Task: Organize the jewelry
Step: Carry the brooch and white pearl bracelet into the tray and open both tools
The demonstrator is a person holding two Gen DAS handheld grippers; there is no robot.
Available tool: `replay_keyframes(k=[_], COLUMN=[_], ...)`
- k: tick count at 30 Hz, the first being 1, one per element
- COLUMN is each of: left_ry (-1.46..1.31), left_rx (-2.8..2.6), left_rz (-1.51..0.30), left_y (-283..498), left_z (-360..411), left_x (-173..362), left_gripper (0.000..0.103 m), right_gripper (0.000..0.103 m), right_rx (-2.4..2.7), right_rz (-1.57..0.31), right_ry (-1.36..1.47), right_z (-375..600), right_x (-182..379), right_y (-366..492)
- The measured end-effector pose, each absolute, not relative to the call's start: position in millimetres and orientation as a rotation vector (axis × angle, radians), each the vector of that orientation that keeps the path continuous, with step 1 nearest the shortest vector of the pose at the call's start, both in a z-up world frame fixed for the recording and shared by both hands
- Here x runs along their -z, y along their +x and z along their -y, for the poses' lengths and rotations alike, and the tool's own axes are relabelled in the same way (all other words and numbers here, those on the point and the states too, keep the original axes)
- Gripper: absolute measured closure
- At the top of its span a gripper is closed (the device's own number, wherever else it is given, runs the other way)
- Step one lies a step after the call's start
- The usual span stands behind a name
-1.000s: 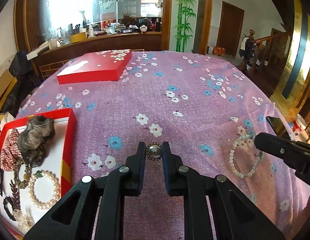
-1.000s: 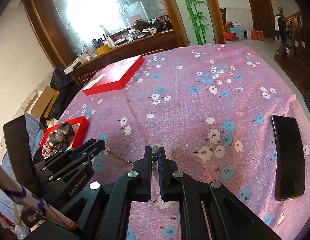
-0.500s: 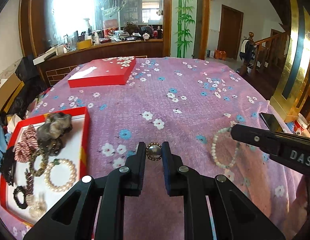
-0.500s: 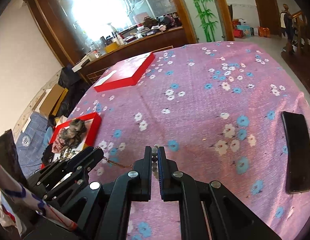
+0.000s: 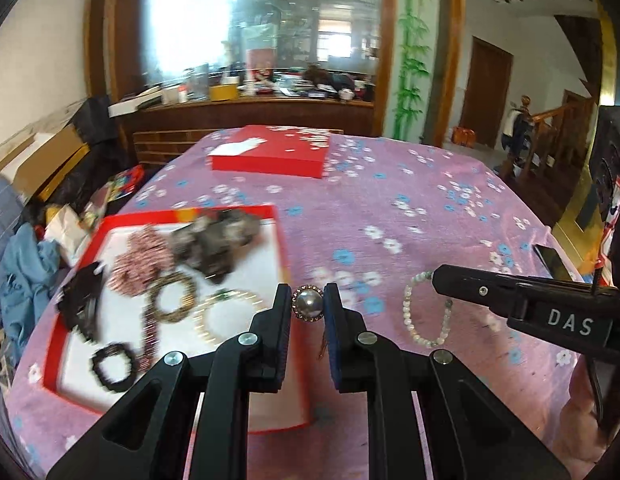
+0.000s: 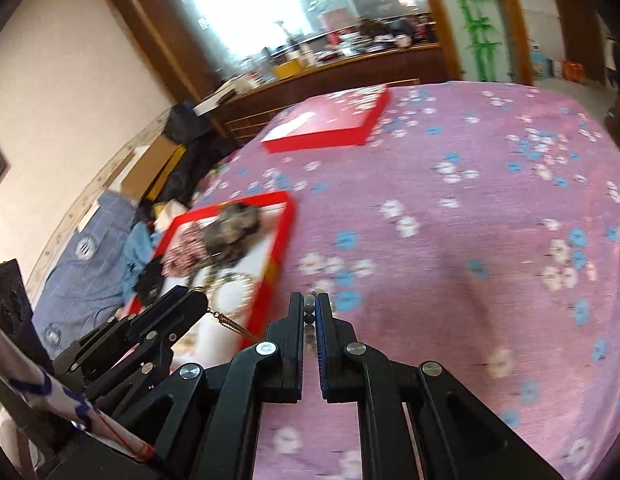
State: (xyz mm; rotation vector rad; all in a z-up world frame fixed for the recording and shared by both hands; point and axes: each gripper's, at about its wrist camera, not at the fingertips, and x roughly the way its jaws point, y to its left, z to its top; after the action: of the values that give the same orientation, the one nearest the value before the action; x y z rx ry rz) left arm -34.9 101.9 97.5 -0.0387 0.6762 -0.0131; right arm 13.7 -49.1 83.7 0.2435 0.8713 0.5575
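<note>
The left gripper (image 5: pixel 308 307) pinches a round silver pendant (image 5: pixel 307 307) with a studded rim between its two fingertips, and a thin gold chain (image 6: pixel 230 325) trails down from it. The pendant hangs just over the right edge of the open red tray (image 5: pixel 280 236), which serves as the landmark here. The right gripper (image 6: pixel 308 310) has its fingers pressed nearly together on a strand of pale beads, a pearl bracelet (image 5: pixel 426 309) that dangles in a loop from the tips, to the right of the tray and above the cloth.

Inside the tray, on its white floor, lie a grey fabric hair tie (image 5: pixel 218 240) at the far end, a pink checked scrunchie (image 5: pixel 140 260) just left of it, a gold bead ring (image 5: pixel 174 296) and a pearl ring (image 5: pixel 226 312) in the middle, and a small black band (image 5: pixel 112 368) at the near end; all are motion-blurred. The tray sits on a purple flowered tablecloth (image 5: pixel 409 220). Beyond the tray, at the table's far side, lies a closed red box (image 5: pixel 270 156). Far to the tray's right, at the table edge, rests a dark phone (image 5: pixel 555 260).
</note>
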Motion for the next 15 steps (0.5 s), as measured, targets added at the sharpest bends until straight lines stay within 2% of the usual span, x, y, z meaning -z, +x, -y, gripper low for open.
replay_keyframes(k=[8,15], left_ry=[-0.110,-0.140], left_rx=[-0.082,-0.129], left_rz=[-0.730,-0.763], left_y=[-47.8,-50.9], left_z=[-165.2,-186.8], left_x=[-71.0,-47.6], left_gripper=[0.088,0.088], right_gripper=[0.096,0.096], right_rx=[-0.677,-0.718], right_rz=[-0.906,-0.942], right_ry=[0.208,0.194], right_z=[-15.9,-47.1], right_x=[-81.2,-67.8], right_y=[2.9,4.2])
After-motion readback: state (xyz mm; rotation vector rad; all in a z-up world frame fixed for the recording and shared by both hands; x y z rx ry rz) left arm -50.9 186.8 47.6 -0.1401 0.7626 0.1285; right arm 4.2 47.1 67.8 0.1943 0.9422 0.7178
